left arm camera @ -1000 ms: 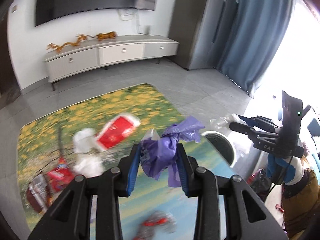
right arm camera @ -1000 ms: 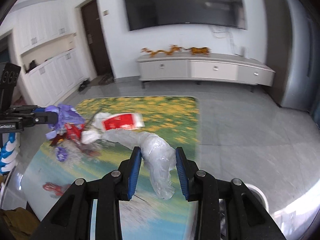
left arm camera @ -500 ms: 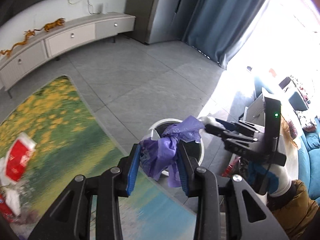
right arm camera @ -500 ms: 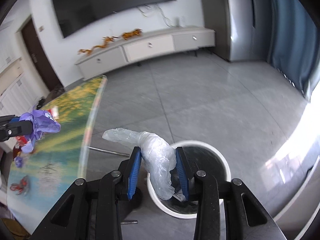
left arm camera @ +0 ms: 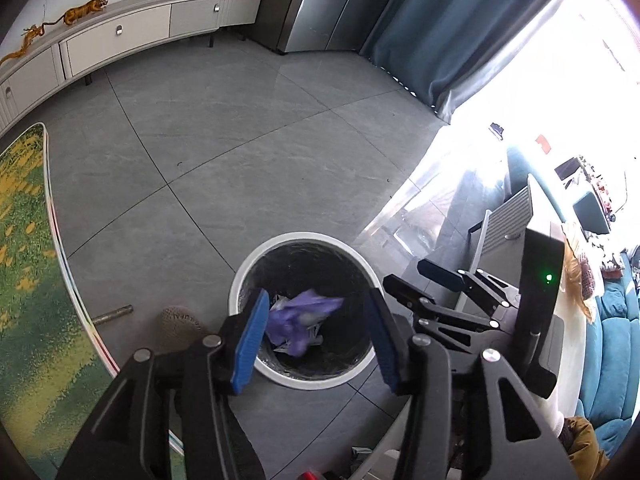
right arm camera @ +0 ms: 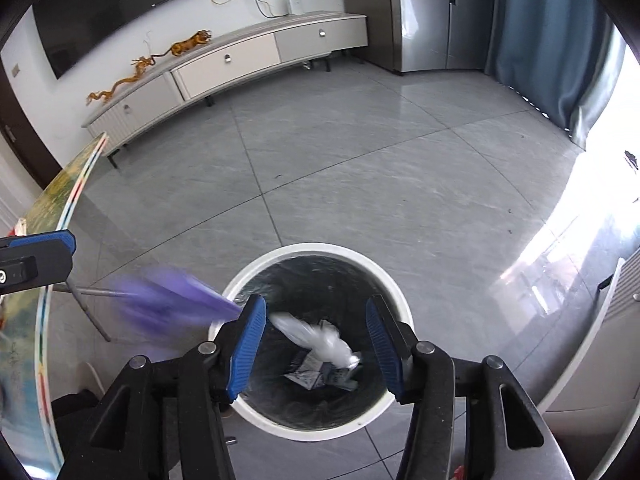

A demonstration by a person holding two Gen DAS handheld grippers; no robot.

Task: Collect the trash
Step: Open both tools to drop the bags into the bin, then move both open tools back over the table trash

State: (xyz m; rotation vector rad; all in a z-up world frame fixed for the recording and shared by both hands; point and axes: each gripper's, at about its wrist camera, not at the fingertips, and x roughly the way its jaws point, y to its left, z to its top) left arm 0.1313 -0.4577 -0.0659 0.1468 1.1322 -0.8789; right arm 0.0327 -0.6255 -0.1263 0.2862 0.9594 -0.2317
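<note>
A white-rimmed round bin with a black liner (left arm camera: 244,276) stands on the grey floor; it also shows in the right wrist view (right arm camera: 394,284). My left gripper (left arm camera: 316,340) is open above it, and a purple bag (left arm camera: 300,318) falls free between its fingers into the bin. In the right wrist view the purple bag (right arm camera: 172,308) is a blur left of the rim. My right gripper (right arm camera: 316,346) is open over the bin, and a clear plastic bag (right arm camera: 320,340) drops below it. The right gripper also shows in the left wrist view (left arm camera: 416,280). Paper scraps (right arm camera: 312,372) lie in the bin.
The flower-print table's edge (left arm camera: 60,248) is at the left, close to the bin. A white TV cabinet (right arm camera: 224,64) stands along the far wall. Blue curtains (left arm camera: 432,28) and a bright window are at the right. A blue sofa (left arm camera: 616,360) is at far right.
Both grippers swung from the table to above the bin and opened. The purple bag and the clear plastic bag have left the fingers and are falling into the bin.
</note>
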